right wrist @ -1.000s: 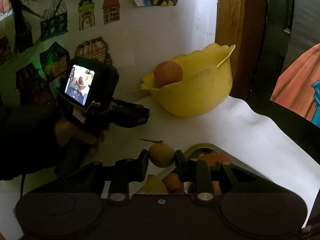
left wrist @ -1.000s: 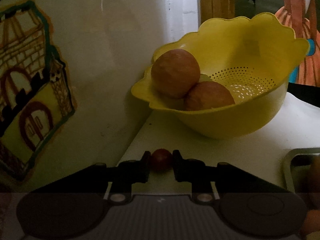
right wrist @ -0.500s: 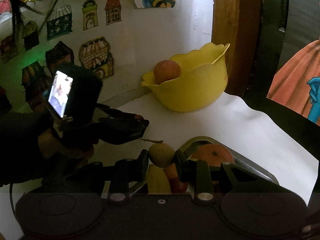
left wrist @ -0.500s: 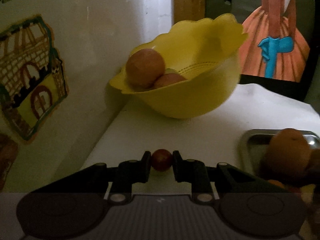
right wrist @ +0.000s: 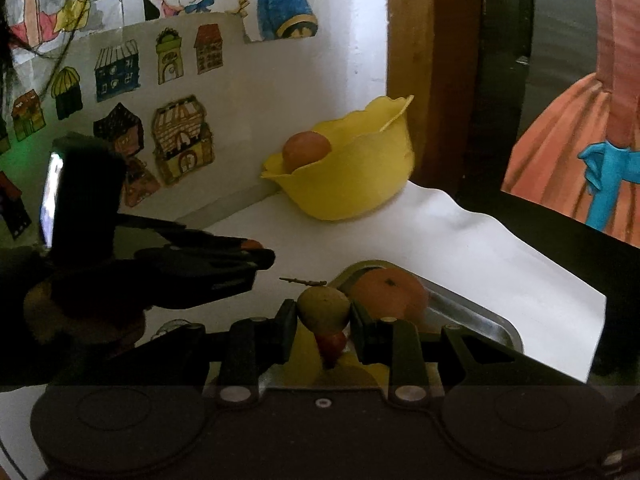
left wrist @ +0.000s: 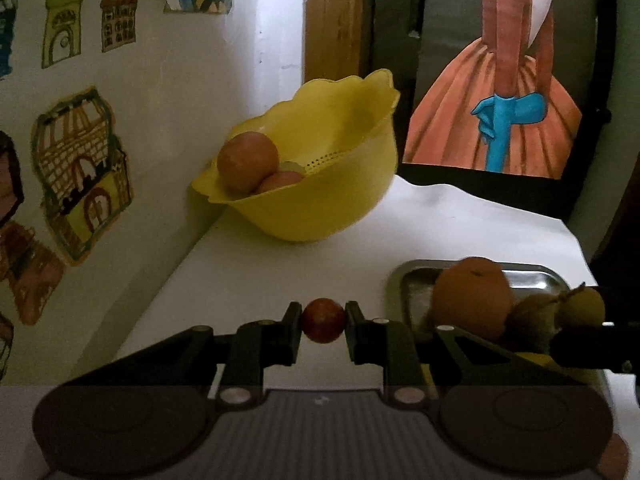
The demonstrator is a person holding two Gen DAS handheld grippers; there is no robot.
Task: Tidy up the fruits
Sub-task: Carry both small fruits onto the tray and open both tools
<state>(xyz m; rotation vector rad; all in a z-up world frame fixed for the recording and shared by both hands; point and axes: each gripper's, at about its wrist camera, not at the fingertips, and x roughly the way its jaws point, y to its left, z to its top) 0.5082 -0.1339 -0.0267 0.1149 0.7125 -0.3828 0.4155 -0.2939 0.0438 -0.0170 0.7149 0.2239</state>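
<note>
Two grippers each grasp fruit near the metal tray point(left wrist: 532, 276): left gripper point(left wrist: 324, 320) pinches a small red fruit point(left wrist: 323, 319) beside it, right gripper point(right wrist: 323, 314) clamps a green pear point(right wrist: 322, 307) above it.

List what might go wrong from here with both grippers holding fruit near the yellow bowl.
1. The left gripper pinches a small round red fruit only at its sides; it might slip and roll off the white table.
2. The yellow bowl already holds two round fruits piled at its near edge; another could knock one out.
3. The right gripper, holding a stemmed yellow-green fruit, is close to the left; they may collide.
</note>
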